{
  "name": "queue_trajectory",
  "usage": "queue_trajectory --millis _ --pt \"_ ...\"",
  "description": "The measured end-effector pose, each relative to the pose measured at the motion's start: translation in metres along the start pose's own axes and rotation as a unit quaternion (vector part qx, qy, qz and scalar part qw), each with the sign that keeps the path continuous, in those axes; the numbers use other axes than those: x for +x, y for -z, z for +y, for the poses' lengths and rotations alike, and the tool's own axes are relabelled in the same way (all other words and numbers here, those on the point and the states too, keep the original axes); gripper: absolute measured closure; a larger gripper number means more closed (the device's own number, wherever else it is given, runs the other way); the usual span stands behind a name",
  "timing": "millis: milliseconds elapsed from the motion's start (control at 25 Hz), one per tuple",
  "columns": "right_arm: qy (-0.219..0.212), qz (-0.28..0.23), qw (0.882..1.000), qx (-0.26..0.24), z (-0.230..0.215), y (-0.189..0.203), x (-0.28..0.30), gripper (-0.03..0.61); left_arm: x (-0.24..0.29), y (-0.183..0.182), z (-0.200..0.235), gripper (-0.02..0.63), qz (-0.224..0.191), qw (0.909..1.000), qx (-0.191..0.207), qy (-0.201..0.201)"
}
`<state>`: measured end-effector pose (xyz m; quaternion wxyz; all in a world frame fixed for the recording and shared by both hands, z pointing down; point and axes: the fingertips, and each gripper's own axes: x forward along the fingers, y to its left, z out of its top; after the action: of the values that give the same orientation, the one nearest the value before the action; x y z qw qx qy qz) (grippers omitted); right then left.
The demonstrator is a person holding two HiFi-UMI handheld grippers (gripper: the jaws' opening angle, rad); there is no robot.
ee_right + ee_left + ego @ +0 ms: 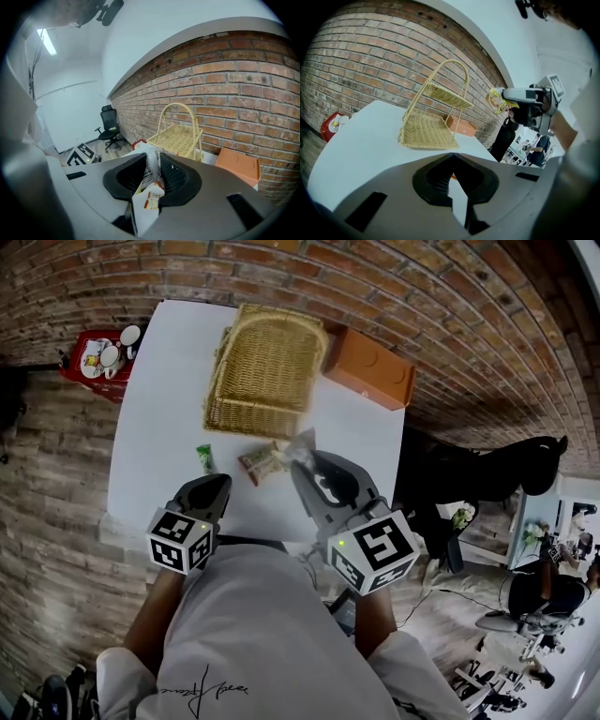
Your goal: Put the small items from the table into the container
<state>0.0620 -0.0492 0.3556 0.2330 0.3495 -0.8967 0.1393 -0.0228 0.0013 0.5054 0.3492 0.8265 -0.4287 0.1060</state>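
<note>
My right claw (298, 465) is clamped on a snack packet (149, 197). The wicker basket (267, 371) lies just ahead, slightly left. My left claw (223, 482) is closed and empty.

Office-like workspace, exposed brick wall (394, 287), black swivel chair (108, 124), plain white table (159, 418)

Even indoor light; heavy fisheye bend in all three views.
Ceiling strip light (47, 41) glares upper left in the right gripper view. White counter (155, 418) bright, shadows soft. Brick wall (394, 306) bows at the edges; corners vignette black. Foreground soft, perhaps out of focus.
</note>
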Motion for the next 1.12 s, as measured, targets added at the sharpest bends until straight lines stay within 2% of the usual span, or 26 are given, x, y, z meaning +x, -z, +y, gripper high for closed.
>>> queue_trajectory --millis 400,760,1120 --pt "-0.001 -0.007 1.0 -0.03 -0.011 -0.022 0.011 0.479 0.01 0.002 0.0 0.604 0.002 0.9999 -0.014 0.005" --pt "-0.005 -0.014 1.0 -0.023 -0.017 -0.032 0.028 0.479 0.004 -0.007 0.014 0.604 -0.018 0.9989 -0.042 -0.007" --pt "0.001 -0.015 1.0 -0.016 -0.03 -0.041 0.05 0.479 0.005 -0.013 0.027 0.604 -0.016 0.998 -0.061 -0.007"
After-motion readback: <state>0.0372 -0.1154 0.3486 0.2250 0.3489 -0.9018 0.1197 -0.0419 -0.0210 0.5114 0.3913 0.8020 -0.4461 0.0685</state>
